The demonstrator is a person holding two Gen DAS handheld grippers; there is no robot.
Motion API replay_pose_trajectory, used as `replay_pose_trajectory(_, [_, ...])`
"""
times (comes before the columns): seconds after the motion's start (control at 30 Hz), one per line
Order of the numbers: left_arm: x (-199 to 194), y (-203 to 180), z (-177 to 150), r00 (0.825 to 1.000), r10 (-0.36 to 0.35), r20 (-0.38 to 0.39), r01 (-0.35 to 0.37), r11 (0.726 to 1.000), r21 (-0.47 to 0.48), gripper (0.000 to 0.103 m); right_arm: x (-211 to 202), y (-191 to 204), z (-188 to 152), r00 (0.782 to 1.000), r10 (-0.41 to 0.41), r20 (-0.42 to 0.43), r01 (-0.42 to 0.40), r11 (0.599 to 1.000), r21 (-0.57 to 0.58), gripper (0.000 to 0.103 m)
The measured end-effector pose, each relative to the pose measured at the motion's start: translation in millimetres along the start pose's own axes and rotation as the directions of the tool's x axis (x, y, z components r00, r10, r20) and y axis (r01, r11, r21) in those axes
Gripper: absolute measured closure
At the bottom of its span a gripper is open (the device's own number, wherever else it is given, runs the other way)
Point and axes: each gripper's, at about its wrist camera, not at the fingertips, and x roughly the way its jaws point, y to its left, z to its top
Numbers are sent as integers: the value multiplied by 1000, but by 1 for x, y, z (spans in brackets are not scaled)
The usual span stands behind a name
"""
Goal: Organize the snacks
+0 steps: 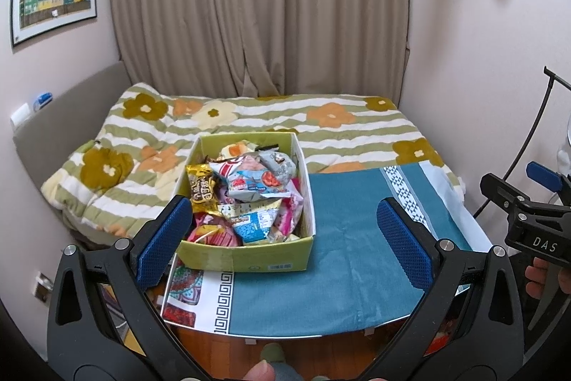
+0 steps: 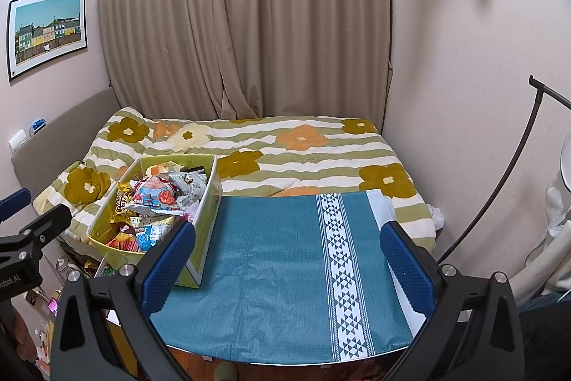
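A yellow-green cardboard box [image 1: 246,259] stands on the left part of a small table with a teal cloth [image 1: 342,256]. It is heaped with several snack packets [image 1: 249,191], among them a gold bag [image 1: 203,191]. My left gripper [image 1: 285,238] is open and empty, held above the table's near edge, its left finger beside the box's near left corner. My right gripper [image 2: 289,259] is open and empty over the teal cloth [image 2: 278,256], to the right of the box [image 2: 207,213]. The snacks [image 2: 153,202] also show in the right wrist view.
A bed with a flowered striped quilt [image 1: 339,127] lies behind the table, with beige curtains [image 1: 257,6] beyond it. A black curved stand [image 2: 499,181] rises at the right wall. The right gripper's body [image 1: 535,224] shows at the right edge of the left view. Wood floor lies below the table's near edge.
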Motion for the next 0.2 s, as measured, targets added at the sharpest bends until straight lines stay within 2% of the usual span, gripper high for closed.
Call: replay_pose_trajectory(0.2, [-4, 2, -3, 1000, 17, 18, -17, 1000, 5, 0, 0, 2, -2, 1000, 0, -2, 0, 1000, 0, 0])
